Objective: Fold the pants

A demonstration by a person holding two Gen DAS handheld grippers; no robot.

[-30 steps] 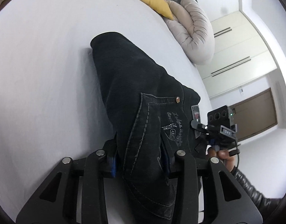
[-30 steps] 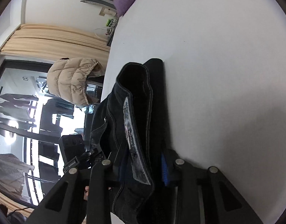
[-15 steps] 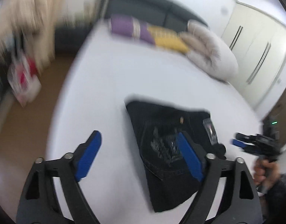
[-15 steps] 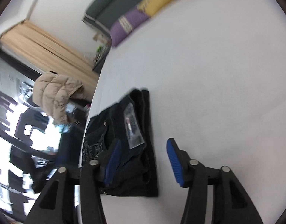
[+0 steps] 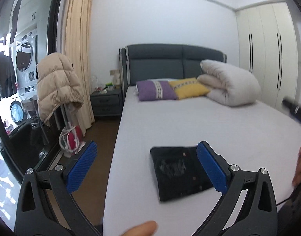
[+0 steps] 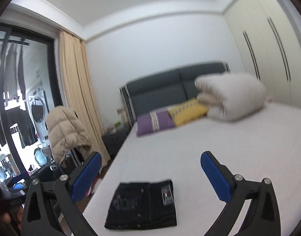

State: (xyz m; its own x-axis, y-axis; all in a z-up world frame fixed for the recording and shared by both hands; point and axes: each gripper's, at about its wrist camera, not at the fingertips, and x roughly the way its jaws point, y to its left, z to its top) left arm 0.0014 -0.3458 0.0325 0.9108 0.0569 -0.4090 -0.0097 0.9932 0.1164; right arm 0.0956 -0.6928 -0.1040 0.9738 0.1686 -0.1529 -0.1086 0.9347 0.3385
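The dark denim pants lie folded into a compact rectangle near the foot of the white bed. They also show in the right wrist view. My left gripper is open and empty, raised above and behind the pants. My right gripper is open and empty too, held above the bed's near edge. Part of the right gripper shows at the right edge of the left wrist view.
A rolled white duvet, a yellow pillow and a purple pillow lie by the grey headboard. A beige puffer jacket hangs left of the bed. A nightstand and white wardrobe stand behind.
Both grippers let go of the pants, opened and pulled up and back from the bed. The pants now lie folded flat on the sheet.
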